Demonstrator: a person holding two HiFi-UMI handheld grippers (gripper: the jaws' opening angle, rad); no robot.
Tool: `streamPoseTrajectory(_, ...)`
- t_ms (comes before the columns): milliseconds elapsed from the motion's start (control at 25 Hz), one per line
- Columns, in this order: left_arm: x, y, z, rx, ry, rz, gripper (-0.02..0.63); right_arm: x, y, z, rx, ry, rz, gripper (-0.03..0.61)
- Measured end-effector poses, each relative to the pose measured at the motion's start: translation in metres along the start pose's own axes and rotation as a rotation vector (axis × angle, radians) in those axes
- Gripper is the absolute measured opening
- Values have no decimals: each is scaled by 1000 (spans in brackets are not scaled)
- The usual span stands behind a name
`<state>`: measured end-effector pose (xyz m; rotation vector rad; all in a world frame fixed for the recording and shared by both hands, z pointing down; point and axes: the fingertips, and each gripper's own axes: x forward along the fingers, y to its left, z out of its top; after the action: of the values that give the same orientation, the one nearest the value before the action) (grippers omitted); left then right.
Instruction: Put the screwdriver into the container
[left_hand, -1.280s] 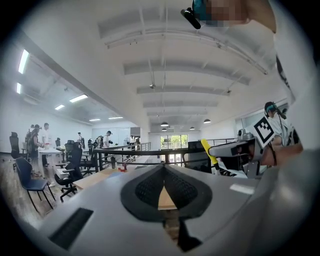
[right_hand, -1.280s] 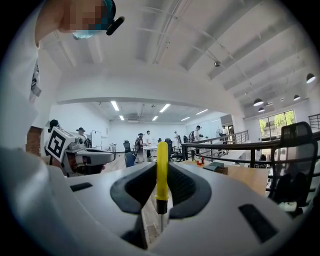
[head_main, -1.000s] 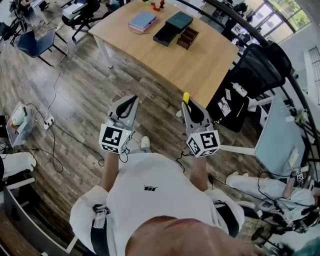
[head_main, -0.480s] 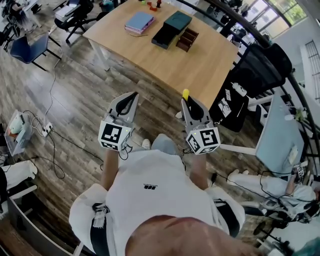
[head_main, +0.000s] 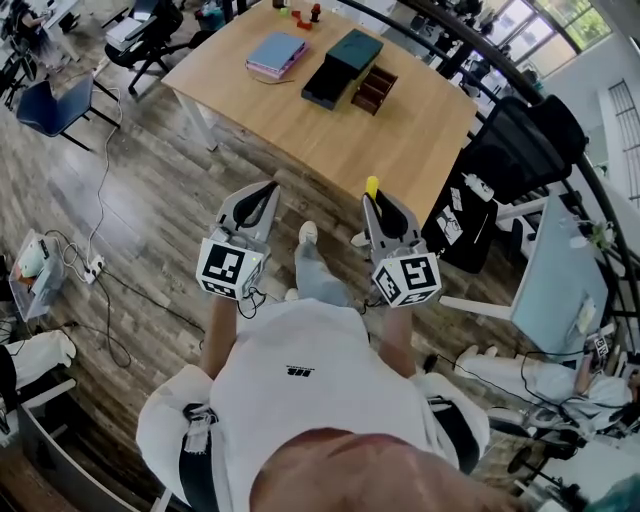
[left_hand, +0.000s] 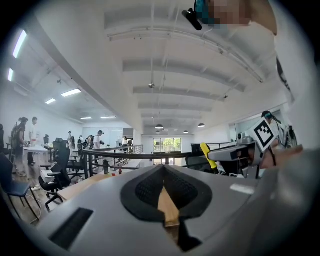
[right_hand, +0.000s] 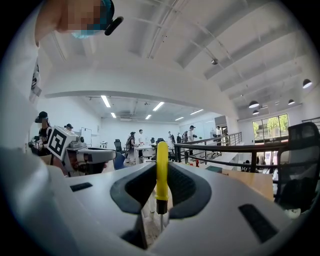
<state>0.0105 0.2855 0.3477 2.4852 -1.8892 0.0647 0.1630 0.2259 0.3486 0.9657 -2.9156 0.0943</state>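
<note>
**Head view:** left gripper (head_main: 258, 200) and right gripper (head_main: 380, 205) are held level over the wood floor (head_main: 150, 200), well apart from the surface (head_main: 400, 140). The screwdriver (head_main: 372, 189) shows its yellow handle at the right gripper's tip. A black tray (head_main: 328, 80) and a brown divided box (head_main: 372, 88) sit side by side on the surface. I cannot tell which is the container.

**Left gripper view:** jaws together, nothing held.

**Right gripper view:** jaws partly open, clamped on the handle, with the shaft hanging below.

**Risk:** the pinch on the round handle is narrow. A jolt could make the screwdriver pivot or drop short of the surface.
</note>
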Motion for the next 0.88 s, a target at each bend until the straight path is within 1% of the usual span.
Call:
streamPoseTrajectory(360, 62, 42, 1, -11, 3, -2, 9, 64, -42, 1, 14, 19, 5, 60)
streamPoseTrajectory(560, 106, 69, 3, -30, 17, 7, 9, 104, -73, 2, 21, 44, 16, 60)
streamPoseTrajectory(880, 170, 106, 1, -31, 43, 19, 9, 166, -115, 5, 44, 56, 44, 60)
